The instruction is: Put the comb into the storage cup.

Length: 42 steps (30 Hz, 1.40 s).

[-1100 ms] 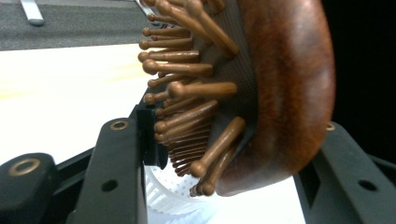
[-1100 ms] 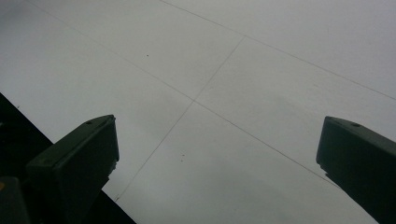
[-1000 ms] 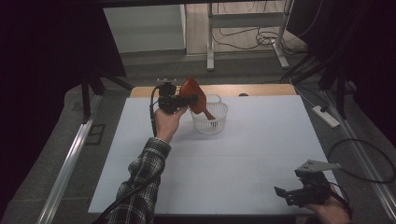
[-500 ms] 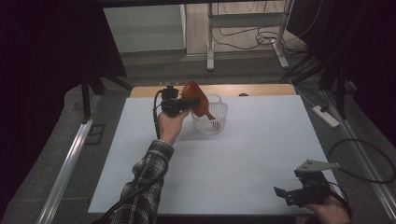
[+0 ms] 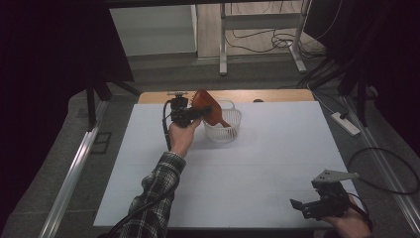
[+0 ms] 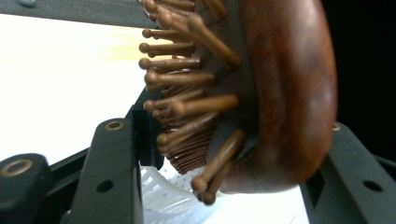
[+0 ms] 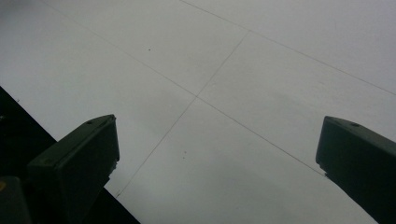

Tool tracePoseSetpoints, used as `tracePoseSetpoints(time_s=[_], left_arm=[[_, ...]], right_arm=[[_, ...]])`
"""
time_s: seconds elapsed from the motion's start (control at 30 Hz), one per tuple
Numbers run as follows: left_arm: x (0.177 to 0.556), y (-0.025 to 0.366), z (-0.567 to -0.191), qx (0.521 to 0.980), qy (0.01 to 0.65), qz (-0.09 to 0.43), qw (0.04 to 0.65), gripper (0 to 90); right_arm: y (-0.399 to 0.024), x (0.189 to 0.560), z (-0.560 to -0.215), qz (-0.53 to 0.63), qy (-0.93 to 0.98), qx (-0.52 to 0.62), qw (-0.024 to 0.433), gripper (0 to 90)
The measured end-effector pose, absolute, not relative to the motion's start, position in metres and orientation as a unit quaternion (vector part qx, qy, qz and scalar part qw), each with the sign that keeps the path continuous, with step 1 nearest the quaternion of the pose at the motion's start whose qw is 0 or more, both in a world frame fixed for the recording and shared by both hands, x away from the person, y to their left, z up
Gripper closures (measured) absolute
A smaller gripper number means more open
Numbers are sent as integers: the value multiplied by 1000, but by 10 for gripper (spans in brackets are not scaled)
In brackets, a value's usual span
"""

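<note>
Brown wooden hairbrush (image 5: 208,110) sits between the left gripper's (image 5: 194,113) jaws, which have just been easing apart, over the white basket (image 5: 225,130). Right gripper (image 5: 317,206) rests spread wide, holding nothing.

White table (image 5: 257,168), white basket (image 5: 223,130) on it
</note>
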<state>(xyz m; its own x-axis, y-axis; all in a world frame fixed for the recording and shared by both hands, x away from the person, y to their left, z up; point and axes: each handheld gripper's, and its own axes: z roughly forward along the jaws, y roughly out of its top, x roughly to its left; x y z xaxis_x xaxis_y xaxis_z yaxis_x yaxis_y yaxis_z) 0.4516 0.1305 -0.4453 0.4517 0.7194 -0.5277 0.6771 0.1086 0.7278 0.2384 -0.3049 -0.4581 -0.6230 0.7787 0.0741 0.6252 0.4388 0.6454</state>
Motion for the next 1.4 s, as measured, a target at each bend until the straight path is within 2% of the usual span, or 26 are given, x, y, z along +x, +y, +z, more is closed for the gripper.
tracePoseSetpoints(time_s=[0.4, 1.4], left_arm=[[451, 138, -455, 653, 541, 17, 529, 454], [452, 142, -459, 657, 545, 27, 520, 401]], right_arm=[[-304, 239, -458, 322, 842, 415, 119, 0], [-304, 239, -459, 320, 843, 415, 119, 1]])
